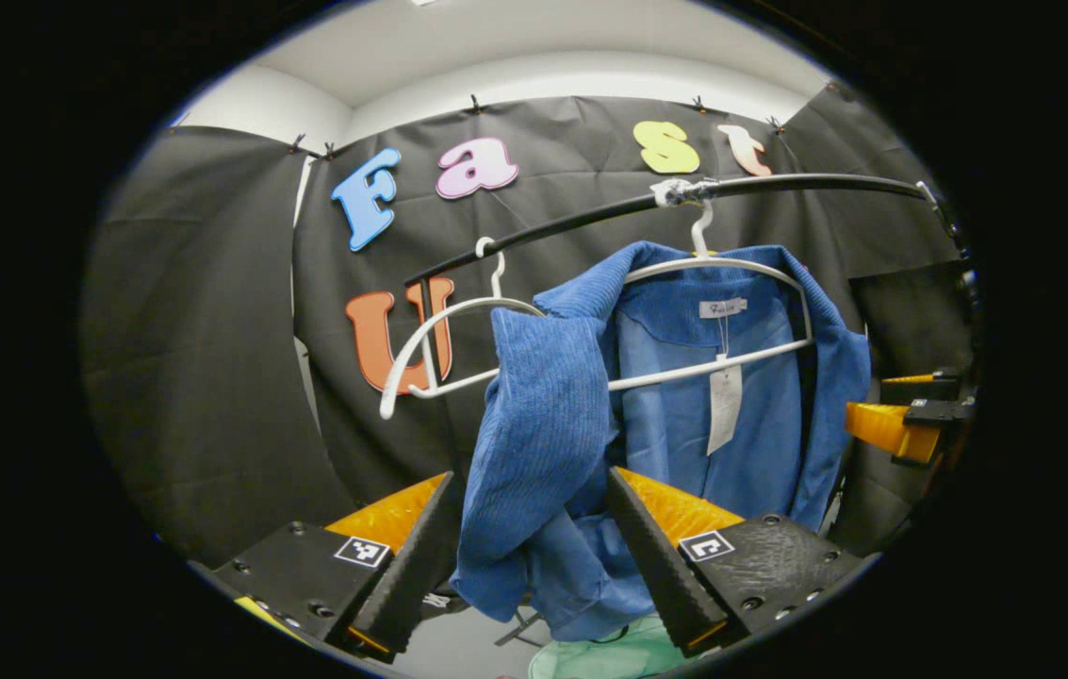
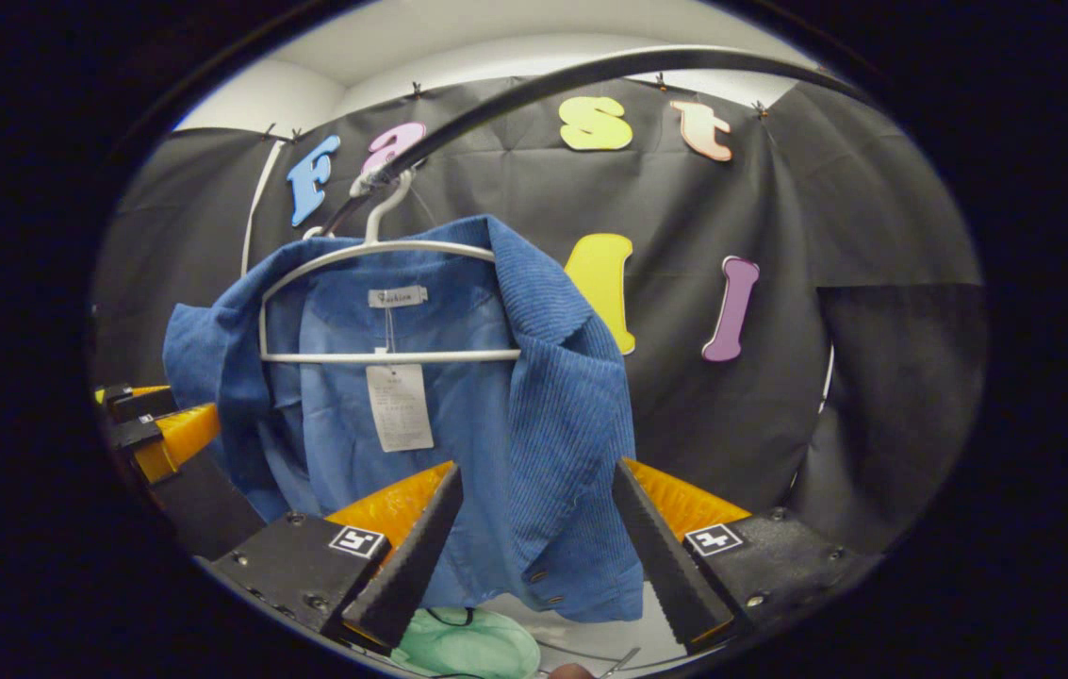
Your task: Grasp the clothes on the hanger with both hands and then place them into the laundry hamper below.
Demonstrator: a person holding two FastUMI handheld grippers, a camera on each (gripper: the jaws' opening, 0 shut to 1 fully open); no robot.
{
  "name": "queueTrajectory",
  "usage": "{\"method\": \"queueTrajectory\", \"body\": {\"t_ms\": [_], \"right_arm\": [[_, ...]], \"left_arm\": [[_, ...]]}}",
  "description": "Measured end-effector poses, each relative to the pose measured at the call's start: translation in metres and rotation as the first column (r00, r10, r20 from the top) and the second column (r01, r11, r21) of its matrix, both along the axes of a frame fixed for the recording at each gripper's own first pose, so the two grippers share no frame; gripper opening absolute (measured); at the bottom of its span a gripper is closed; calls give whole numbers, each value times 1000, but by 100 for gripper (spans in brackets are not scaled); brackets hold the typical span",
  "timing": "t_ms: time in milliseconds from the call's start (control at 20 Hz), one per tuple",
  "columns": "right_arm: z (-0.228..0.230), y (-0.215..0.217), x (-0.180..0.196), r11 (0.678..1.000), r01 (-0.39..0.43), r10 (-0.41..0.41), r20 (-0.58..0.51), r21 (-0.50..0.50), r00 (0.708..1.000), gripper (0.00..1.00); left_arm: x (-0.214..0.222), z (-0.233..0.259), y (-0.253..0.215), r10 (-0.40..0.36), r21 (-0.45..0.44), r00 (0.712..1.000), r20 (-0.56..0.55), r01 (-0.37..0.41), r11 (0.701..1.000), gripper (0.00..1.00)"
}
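Hangers number two on the one rail [image 1: 779,185]: a bare hanger [image 1: 444,325] on the left in my left gripper view, and a second hanger [image 1: 731,273] carrying the single blue jacket [image 1: 543,424]. One paper tag [image 2: 400,405] dangles inside the jacket's collar; I cannot read its print. My left gripper [image 1: 524,575] has its jaws spread wide on either side of the jacket's drooping front edge, not pressing it. My right gripper [image 2: 534,575] is likewise parted around the other front edge, both fingers apart from the cloth. The jacket's lower hem is hidden behind my fingers. Something pale green [image 2: 468,641] lies below, cut off at the bottom edge; I cannot tell whether it is the hamper.
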State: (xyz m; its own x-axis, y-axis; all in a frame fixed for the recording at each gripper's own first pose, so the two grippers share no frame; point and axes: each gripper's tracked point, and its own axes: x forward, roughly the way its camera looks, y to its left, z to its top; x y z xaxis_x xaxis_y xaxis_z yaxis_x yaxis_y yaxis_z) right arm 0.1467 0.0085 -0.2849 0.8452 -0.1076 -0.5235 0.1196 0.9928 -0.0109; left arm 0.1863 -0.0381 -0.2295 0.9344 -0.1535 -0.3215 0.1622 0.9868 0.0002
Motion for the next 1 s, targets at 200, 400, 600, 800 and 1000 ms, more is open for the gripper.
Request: {"method": "queueTrajectory", "body": {"t_ms": [200,400,600,800,1000], "right_arm": [[-27,-9,9,999,31,-30,-53,14,998,100],[-35,-10,23,999,41,-39,-45,34,998,93],[-39,-9,37,998,52,-51,-40,27,998,69],[-34,-16,37,997,81,-81,-15,3,997,49],[-20,-28,32,995,94,-95,30,24,995,18]], "left_arm": [[14,-16,-10,-5,6,1000,-21,5,1000,95],[24,-23,-16,-7,-5,999,-38,6,1000,88],[31,-26,-21,-19,-25,998,-54,17,1000,76],[32,-25,-25,-16,-21,998,-62,15,1000,47],[33,-19,-27,-9,-61,999,-51,6,998,15]]}}
